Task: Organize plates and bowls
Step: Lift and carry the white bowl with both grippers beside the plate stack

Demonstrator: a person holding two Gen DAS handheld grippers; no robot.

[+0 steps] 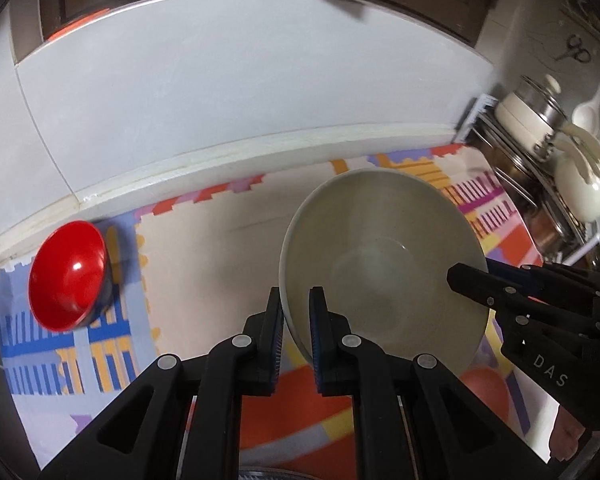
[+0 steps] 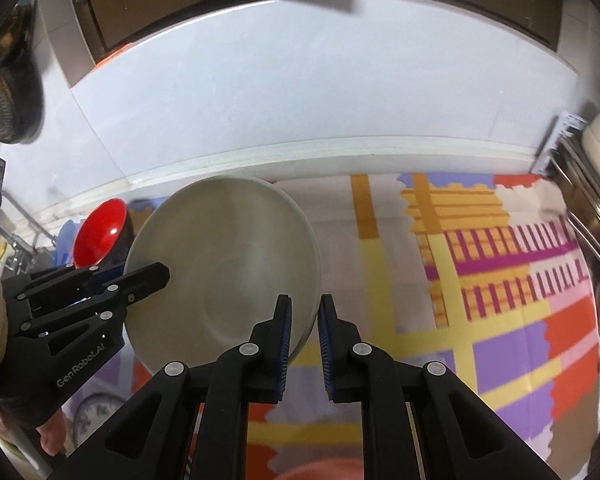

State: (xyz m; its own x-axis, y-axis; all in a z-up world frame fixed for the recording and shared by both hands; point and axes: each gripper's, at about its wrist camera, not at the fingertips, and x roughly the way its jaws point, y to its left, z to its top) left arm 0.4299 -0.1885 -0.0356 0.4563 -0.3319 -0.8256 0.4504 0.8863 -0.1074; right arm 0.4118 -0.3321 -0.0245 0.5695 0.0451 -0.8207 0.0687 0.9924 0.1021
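Left gripper (image 1: 296, 308) and right gripper (image 2: 303, 316) are each clamping, apparently, opposite rims of the grey bowl (image 1: 380, 256).

Surface: a counter is being covered by a patterned multicolour mat (image 1: 220, 240).
On mat: a red bowl (image 1: 66, 276) is being carried at its left end.
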